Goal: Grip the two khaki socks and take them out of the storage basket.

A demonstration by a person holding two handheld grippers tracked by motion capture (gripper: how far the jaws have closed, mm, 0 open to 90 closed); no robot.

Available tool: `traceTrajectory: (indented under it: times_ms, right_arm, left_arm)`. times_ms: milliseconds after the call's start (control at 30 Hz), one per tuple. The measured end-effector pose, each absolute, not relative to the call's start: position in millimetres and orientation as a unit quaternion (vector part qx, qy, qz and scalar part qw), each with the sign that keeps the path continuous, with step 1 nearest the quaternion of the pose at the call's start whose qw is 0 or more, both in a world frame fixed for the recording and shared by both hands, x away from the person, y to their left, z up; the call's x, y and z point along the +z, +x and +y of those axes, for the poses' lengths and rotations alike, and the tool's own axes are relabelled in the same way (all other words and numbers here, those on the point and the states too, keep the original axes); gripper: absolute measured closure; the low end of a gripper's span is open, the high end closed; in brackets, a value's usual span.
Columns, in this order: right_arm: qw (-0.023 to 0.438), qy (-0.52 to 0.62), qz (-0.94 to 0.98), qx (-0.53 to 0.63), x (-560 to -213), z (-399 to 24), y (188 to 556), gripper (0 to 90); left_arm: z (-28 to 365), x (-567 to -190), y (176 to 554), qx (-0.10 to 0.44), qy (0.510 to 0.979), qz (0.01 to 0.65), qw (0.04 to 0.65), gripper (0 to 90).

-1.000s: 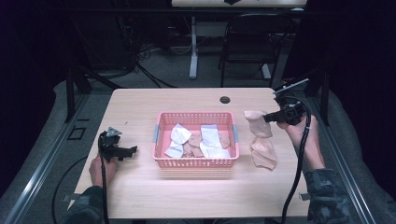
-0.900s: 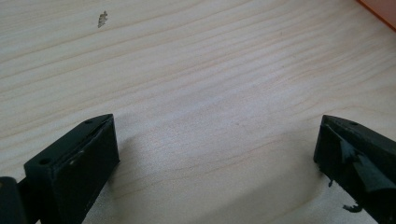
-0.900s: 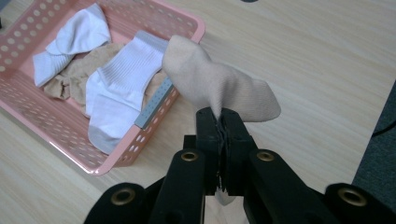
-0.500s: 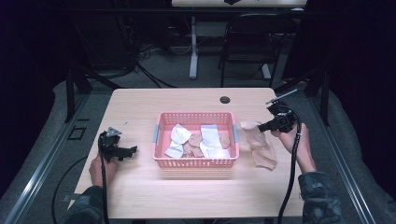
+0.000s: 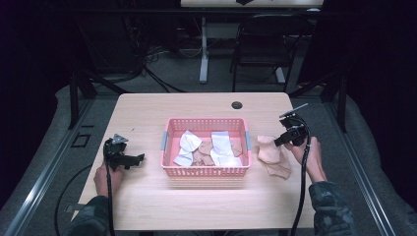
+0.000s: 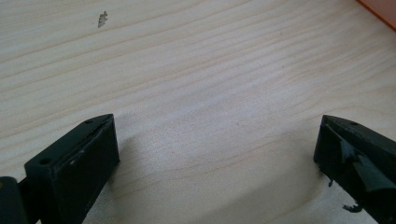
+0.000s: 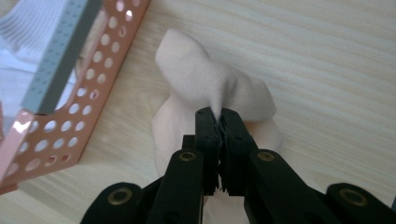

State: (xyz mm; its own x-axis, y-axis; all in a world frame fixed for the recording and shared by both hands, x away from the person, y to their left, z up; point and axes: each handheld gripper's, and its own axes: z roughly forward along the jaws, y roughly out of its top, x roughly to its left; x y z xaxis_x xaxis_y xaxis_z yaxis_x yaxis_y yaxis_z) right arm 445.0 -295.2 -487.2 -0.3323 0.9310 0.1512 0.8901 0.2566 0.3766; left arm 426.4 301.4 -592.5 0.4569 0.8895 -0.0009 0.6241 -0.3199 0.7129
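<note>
On the table's right side, just past the basket, your right gripper (image 7: 218, 114) pinches a beige sock (image 7: 205, 79).

The right gripper's jaws are pressed together on a fold of the beige sock, and in the right gripper view the cloth bunches up at their tips while the rest of it sags onto the wooden table (image 5: 147, 196). In the high view that sock (image 5: 268, 150) lies just beside the pink basket's (image 5: 206, 170) right end, touching another beige piece (image 5: 279, 169) nearer to you. The basket sits mid-table holding a jumble of white and beige socks. Your left gripper (image 5: 125, 158) rests low over bare wood well to the left of the basket, its jaws spread wide with nothing between them.
</note>
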Motion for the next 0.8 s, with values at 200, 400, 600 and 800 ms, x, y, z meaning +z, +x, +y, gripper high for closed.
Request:
traceTrajectory:
  times_ms: [200,400,600,800]
  right_arm:
    - [0.05,0.595,0.775,0.205,-497,-302,449,86.0]
    - [0.047,0.603,0.774,0.185,-510,-309,451,73.4]
    - [0.048,0.596,0.776,0.202,-505,-318,442,32.4]
    - [0.054,0.577,0.772,0.263,-485,-326,419,2.7]
  left_arm:
    - [301,-592,426,0.201,0.787,0.481,0.33,0.0]
    - [301,-592,426,0.201,0.787,0.481,0.33,0.0]
    - [301,-592,426,0.201,0.787,0.481,0.33,0.0]
    - [301,-592,426,0.201,0.787,0.481,0.33,0.0]
